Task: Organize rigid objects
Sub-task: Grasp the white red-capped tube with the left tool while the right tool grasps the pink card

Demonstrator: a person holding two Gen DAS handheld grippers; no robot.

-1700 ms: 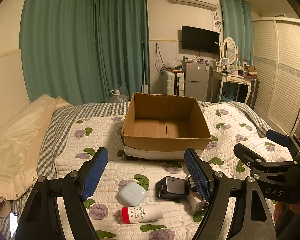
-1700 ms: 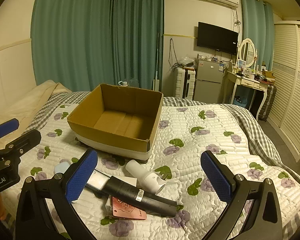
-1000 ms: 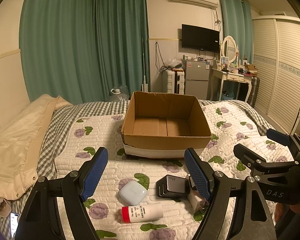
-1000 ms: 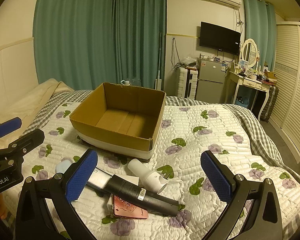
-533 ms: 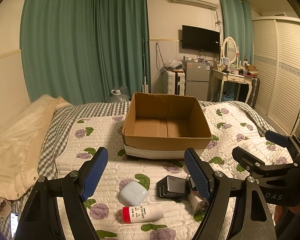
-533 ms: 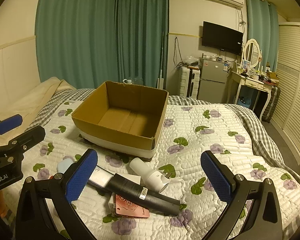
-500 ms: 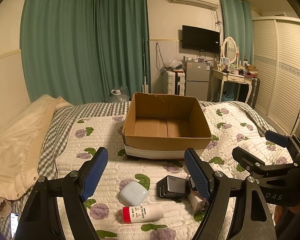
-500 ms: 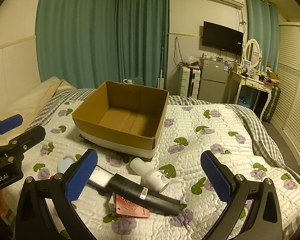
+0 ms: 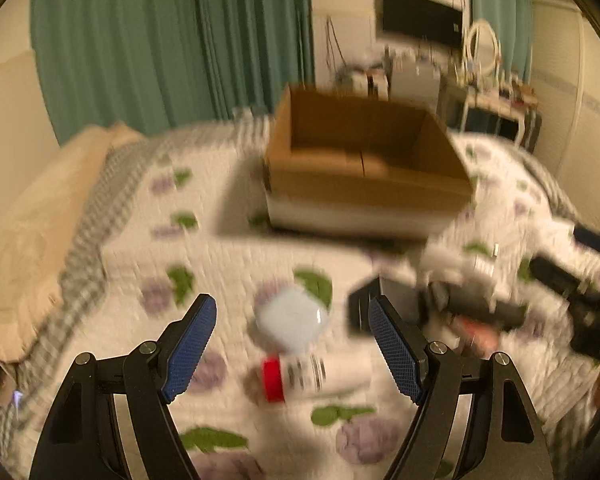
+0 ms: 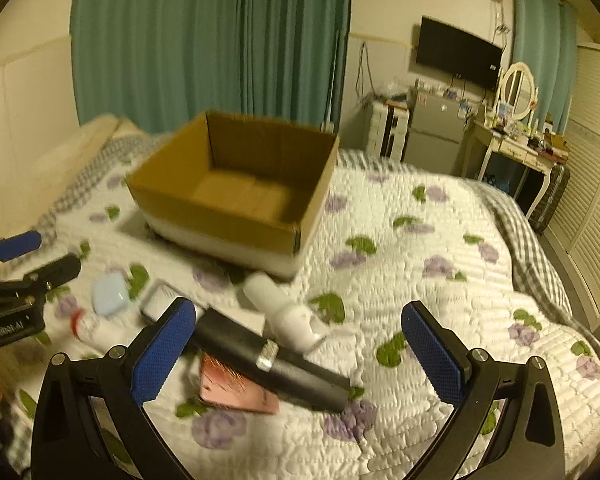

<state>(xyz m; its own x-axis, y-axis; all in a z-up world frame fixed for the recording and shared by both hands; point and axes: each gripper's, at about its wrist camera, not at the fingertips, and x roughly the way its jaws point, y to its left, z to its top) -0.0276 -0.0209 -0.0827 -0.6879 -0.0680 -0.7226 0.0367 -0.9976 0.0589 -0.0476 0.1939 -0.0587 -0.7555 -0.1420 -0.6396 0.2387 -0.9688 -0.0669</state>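
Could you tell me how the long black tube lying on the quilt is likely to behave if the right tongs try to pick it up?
The black tube looks rigid, so it should not flop. Being round and smooth, it may roll or slip on the soft quilt if nudged. It lies across a pink card, which might shift too. The right tongs are open wide enough to span it.

1. White quilted bedspread with purple-flower print [image 10: 440,292]: below and ahead.
2. Teal floor-length curtains [image 10: 204,40]: far ahead, left.
3. Black wall-mounted TV [image 10: 458,58]: far ahead, right.
4. Grey mini fridge [image 10: 434,132]: under the TV.
5. White oval-mirror dressing table [image 10: 516,136]: far right.
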